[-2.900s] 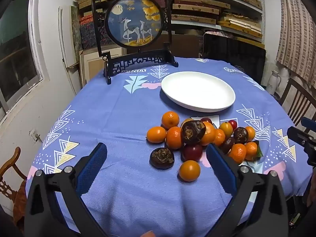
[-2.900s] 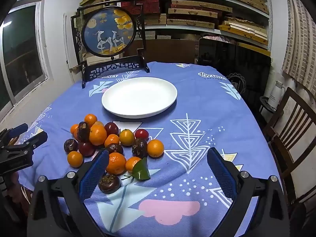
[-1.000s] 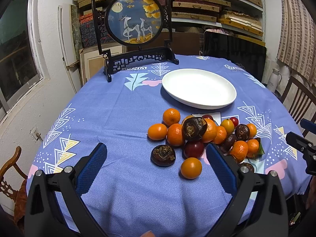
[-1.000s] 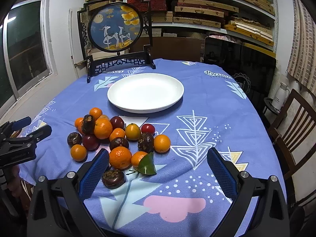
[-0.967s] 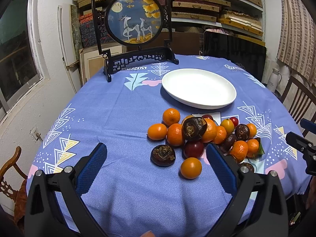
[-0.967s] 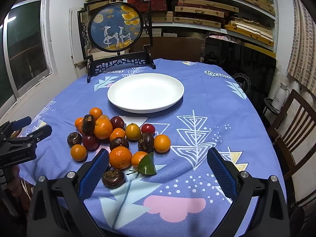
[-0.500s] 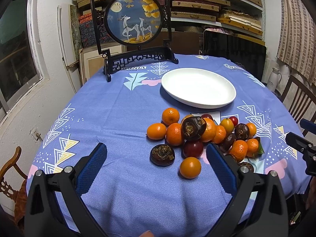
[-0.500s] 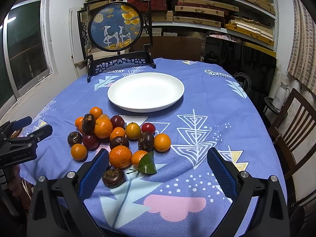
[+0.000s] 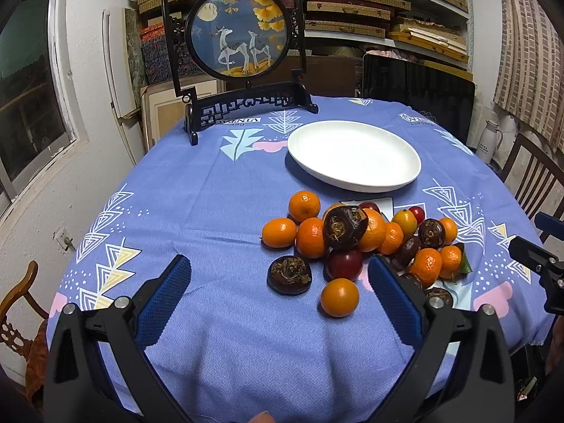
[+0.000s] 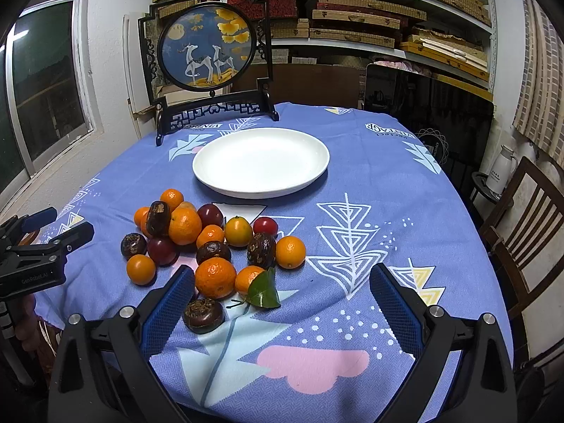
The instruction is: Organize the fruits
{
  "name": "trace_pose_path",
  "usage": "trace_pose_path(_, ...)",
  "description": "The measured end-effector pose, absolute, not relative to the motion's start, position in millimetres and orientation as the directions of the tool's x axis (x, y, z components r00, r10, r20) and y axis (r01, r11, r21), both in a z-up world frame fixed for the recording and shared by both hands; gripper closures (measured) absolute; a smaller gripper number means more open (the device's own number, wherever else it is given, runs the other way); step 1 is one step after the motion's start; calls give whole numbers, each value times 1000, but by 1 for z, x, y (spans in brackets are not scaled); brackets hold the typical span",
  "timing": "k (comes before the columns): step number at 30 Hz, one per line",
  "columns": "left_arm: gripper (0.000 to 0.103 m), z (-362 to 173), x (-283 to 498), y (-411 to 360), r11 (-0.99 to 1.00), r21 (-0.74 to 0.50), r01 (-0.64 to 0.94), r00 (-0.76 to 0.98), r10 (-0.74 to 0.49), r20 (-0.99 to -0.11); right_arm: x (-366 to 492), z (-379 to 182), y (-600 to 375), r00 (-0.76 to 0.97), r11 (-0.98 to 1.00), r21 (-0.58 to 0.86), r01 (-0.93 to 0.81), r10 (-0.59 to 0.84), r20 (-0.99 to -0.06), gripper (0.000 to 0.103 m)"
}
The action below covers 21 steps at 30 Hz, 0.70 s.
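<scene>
A pile of fruit (image 9: 356, 236) lies on the blue tablecloth: several oranges, dark brown wrinkled fruits and red ones; it also shows in the right wrist view (image 10: 211, 239). An empty white plate (image 9: 354, 155) sits just beyond it, also in the right wrist view (image 10: 261, 162). My left gripper (image 9: 278, 282) is open and empty, above the near table edge, with a dark fruit (image 9: 289, 275) and an orange (image 9: 339, 297) between its fingers' line of sight. My right gripper (image 10: 282, 285) is open and empty, near an orange (image 10: 215, 278) and a green leaf (image 10: 262, 290).
A round deer picture on a black stand (image 9: 239, 60) stands at the table's far edge. Wooden chairs (image 10: 521, 232) stand to the right, another at the left (image 9: 14, 303). Shelves with boxes fill the back wall. A dark panel (image 10: 426, 112) leans behind the table.
Both views have shifted slightly; the grippers stay open and the fruit and plate have not moved.
</scene>
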<state>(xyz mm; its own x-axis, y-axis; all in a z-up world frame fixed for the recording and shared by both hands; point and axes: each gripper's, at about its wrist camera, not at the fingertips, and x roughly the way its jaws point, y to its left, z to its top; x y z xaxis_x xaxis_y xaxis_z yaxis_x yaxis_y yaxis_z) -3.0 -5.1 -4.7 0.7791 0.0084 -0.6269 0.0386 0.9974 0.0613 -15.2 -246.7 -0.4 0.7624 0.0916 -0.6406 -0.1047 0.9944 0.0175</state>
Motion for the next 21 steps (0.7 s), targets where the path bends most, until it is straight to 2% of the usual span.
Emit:
trace_pose_path(13,5,-9,-9,-11,995,75,66,779,-5,-627,-16,-3,-248,762,995,16,-100,87,-642,4)
trace_pose_path(18,5,-44,-12,-16,980,50,194,694,-101,-713,-18,-15,-256,747,996,31,-80,81,-660,4)
trace_pose_path(21,5,-57,-9,-15,978,27,208,667,-121,-735,-16,-24,-264,734,996,56,-71,90,-674,4)
